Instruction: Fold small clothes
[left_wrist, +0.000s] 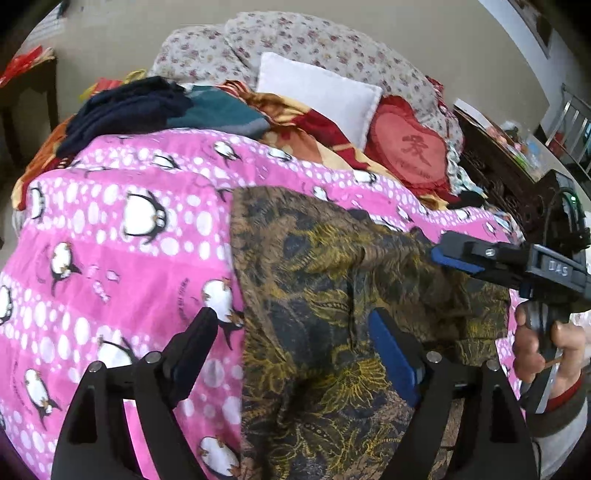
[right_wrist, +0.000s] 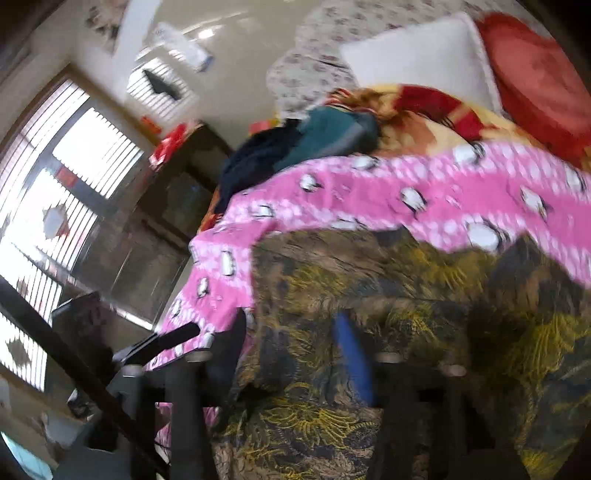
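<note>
A dark brown and yellow patterned garment (left_wrist: 332, 314) lies spread on the pink penguin blanket (left_wrist: 129, 258). My left gripper (left_wrist: 291, 332) is open, hovering over the garment's left edge, nothing between its fingers. My right gripper (left_wrist: 443, 251) comes in from the right, low over the garment's right side; in its own blurred view (right_wrist: 291, 332) the fingers stand apart above the same garment (right_wrist: 406, 314). The left gripper's black finger (right_wrist: 173, 338) shows at the left of the right wrist view.
A pile of dark blue and teal clothes (left_wrist: 147, 107) lies at the blanket's far left. A white pillow (left_wrist: 321, 92) and red heart cushion (left_wrist: 406, 147) sit behind. A dark wooden cabinet (left_wrist: 509, 177) stands right of the bed; a window (right_wrist: 55, 184) lies left.
</note>
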